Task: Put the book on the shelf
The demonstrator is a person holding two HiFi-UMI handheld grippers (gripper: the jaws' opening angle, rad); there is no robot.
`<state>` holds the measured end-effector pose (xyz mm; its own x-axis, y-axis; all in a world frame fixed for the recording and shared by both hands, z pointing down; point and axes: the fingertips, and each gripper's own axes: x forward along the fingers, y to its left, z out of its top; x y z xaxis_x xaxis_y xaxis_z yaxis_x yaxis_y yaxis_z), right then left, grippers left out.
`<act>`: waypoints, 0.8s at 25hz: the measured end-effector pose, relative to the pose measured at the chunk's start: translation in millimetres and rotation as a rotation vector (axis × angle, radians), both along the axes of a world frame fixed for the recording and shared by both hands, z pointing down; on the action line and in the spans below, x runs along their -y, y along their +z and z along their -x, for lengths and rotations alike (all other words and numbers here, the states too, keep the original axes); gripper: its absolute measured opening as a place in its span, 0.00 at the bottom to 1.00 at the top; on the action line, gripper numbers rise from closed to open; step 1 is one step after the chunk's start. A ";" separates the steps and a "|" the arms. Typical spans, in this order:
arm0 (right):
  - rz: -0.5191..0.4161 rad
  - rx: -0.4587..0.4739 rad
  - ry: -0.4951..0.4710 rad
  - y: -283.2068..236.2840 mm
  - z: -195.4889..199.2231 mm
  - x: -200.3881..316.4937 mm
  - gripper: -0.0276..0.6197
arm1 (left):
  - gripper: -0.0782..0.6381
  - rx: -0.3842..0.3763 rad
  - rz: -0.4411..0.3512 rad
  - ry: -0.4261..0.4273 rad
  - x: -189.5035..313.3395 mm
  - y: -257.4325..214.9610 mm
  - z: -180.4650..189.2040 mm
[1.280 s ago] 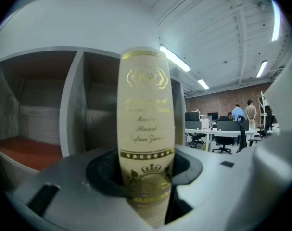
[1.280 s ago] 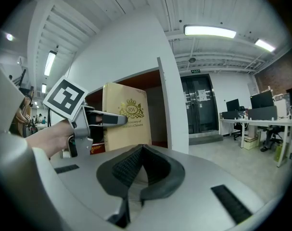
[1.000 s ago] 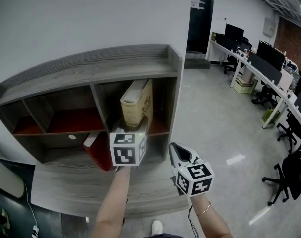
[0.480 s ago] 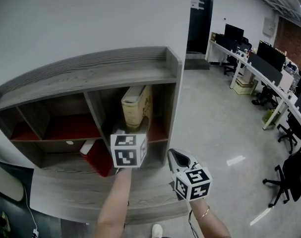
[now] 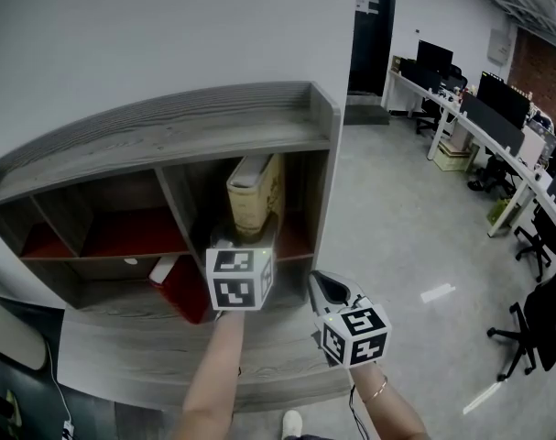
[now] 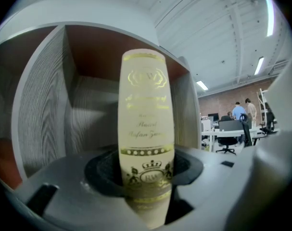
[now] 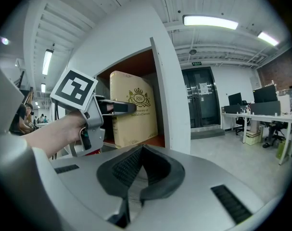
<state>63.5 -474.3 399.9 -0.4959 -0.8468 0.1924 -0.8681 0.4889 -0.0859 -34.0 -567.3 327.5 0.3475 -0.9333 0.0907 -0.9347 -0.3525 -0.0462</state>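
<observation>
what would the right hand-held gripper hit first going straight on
Probably the front edge of the shelf's right side panel, or the cream book just left of it; depth is unclear.

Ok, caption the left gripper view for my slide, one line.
Left gripper shut on the spine of a cream, gold-printed book, held upright inside a grey wooden shelf compartment.

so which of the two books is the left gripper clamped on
The cream book, upright in the upper right compartment of the shelf: the left gripper is shut on its spine. The red book leans lower down, ungripped.
</observation>
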 end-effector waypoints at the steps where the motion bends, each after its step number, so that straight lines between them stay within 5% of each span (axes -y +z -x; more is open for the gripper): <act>1: -0.003 0.000 -0.002 -1.3 1.2 -0.3 0.06 | 0.42 0.000 0.002 0.004 -0.2 0.1 -0.1; 20: -0.097 -0.006 -0.033 -44.3 30.1 -35.3 0.06 | 0.43 -0.013 -0.081 0.024 -72.1 -36.1 21.7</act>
<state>33.4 -439.0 355.6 -0.5228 -0.8449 0.1129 -0.8518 0.5229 -0.0319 -55.7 -495.1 291.5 0.3706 -0.9287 0.0105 -0.9267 -0.3705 -0.0634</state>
